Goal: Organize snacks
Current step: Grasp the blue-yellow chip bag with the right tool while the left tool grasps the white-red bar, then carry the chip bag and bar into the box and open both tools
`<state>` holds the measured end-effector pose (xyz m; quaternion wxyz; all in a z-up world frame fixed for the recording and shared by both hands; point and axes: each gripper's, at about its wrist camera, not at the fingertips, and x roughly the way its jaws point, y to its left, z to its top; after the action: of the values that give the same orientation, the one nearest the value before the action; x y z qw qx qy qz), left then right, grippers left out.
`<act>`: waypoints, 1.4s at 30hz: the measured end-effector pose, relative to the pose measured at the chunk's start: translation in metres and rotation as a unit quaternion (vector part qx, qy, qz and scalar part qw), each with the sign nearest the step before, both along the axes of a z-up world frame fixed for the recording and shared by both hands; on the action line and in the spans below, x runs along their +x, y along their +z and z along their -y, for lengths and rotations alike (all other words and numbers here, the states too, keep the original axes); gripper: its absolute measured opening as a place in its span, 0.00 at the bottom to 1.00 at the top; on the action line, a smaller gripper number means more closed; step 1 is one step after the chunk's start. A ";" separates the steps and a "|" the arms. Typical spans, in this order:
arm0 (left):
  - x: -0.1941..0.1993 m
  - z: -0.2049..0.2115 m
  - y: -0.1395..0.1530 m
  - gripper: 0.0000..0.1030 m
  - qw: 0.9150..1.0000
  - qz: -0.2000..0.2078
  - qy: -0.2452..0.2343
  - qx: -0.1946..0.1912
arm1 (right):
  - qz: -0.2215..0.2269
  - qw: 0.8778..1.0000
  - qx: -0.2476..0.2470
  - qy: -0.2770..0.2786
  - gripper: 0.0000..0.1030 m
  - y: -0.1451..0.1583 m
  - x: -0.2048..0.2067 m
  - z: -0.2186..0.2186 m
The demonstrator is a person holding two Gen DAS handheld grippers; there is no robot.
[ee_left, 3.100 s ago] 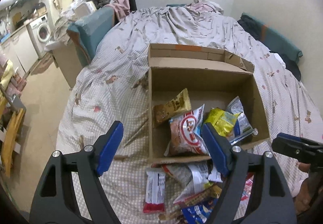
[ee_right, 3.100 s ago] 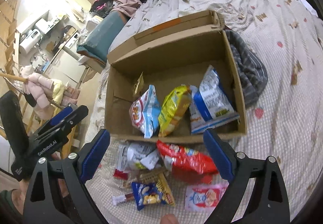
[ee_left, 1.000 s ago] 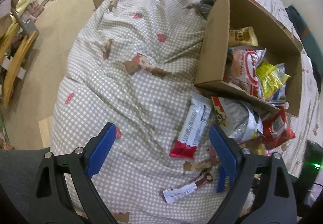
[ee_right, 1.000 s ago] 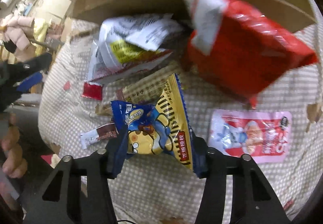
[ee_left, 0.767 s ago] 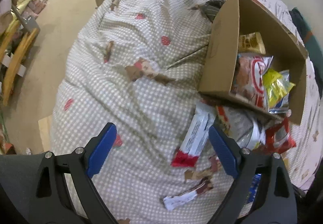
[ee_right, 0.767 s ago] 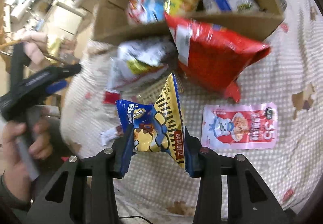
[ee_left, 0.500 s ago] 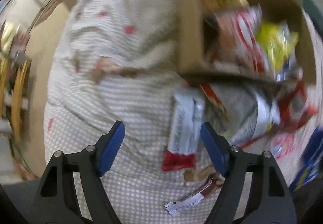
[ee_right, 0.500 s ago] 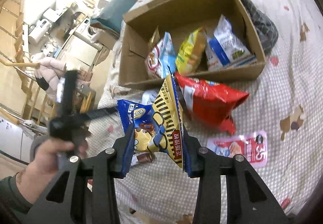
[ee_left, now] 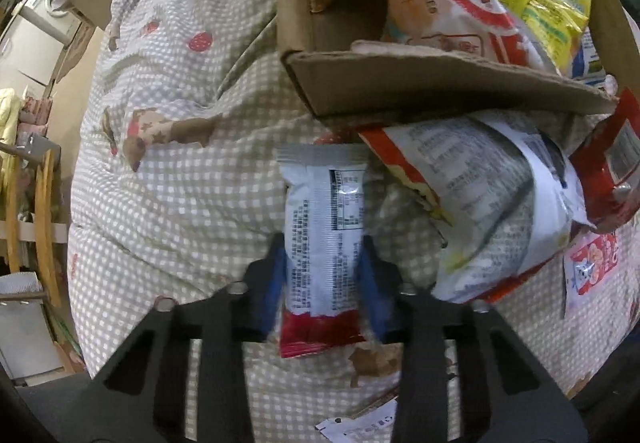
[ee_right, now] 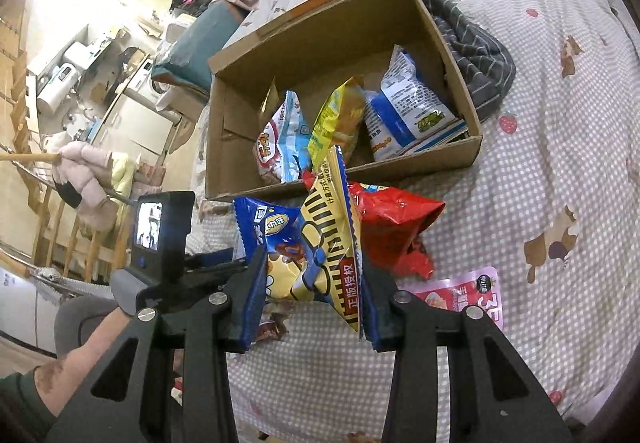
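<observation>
Snack bar (ee_left: 322,239): white wrapper, red end, black print, pinched between jaws.

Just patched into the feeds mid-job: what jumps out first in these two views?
Both grippers are loaded: the right gripper pinches a blue-and-yellow cartoon snack bag in front of the cardboard box, and the left gripper clamps a white bar wrapper with a red end on the checked bedspread. A shiny red bag and a pink pouch lie loose outside the box.
</observation>
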<state>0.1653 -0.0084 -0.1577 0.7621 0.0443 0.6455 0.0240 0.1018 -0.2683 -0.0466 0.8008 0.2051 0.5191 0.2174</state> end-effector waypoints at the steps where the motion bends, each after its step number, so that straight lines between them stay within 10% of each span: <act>1: -0.001 0.000 0.001 0.28 1.000 0.002 -0.001 0.000 | 0.002 1.000 -0.002 0.000 0.41 0.000 0.000 0.000; 14: -0.024 -0.031 0.025 0.28 0.997 0.025 0.068 -0.031 | 0.024 1.000 -0.006 -0.007 0.41 0.011 -0.005 0.004; 26: -0.059 -0.034 0.105 0.28 0.985 0.142 0.082 -0.062 | 0.049 0.998 0.009 -0.037 0.41 0.026 -0.009 0.018; 42: -0.029 -0.008 0.151 0.28 0.977 0.201 0.038 -0.067 | 0.098 0.992 0.031 -0.073 0.41 0.052 0.003 0.033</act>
<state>0.1364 -0.0003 -0.0069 0.8758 -0.0371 0.4809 0.0186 0.1045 -0.3016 0.0056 0.8549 0.2446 0.4147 0.1930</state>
